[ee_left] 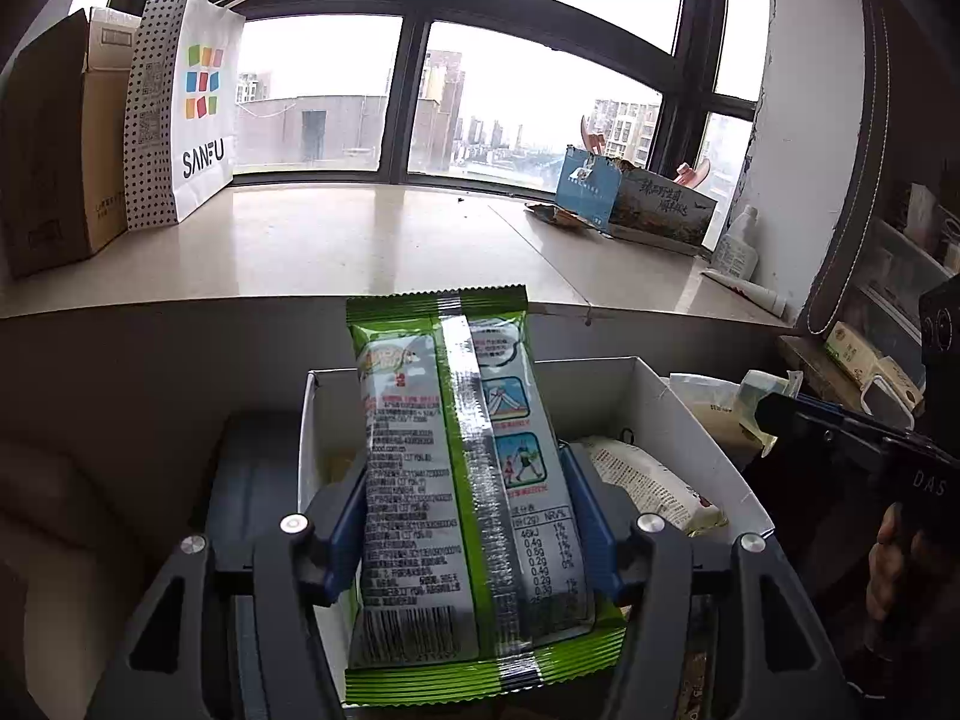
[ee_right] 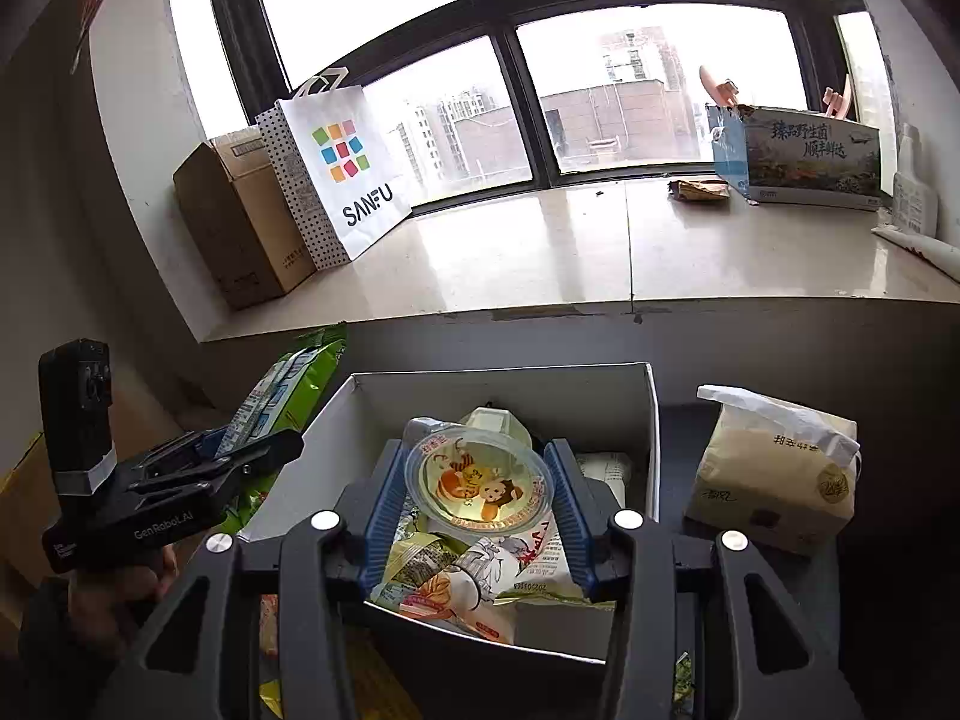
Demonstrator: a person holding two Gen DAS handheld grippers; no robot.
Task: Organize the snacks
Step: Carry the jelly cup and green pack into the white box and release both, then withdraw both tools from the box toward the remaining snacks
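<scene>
My left gripper (ee_left: pixel 465 462) is shut on a long green and white snack packet (ee_left: pixel 420 480), held upright above a white open box (ee_left: pixel 690 420). Another white packet (ee_left: pixel 648 480) lies inside the box. My right gripper (ee_right: pixel 474 450) is shut on a round clear jelly cup (ee_right: pixel 477 483) with a cartoon lid, over the same white box (ee_right: pixel 498 396), which holds several snack packets (ee_right: pixel 456 576). The left gripper (ee_right: pixel 252 450) and its green packet (ee_right: pixel 300 372) show at the left of the right wrist view, beside the box's left wall.
A pale stone windowsill (ee_right: pixel 540 252) runs behind the box. On it stand a cardboard box (ee_right: pixel 240 228), a white SANFU paper bag (ee_right: pixel 348 180) and a blue printed carton (ee_right: pixel 798 156). A beige paper packet (ee_right: pixel 774 480) stands right of the white box.
</scene>
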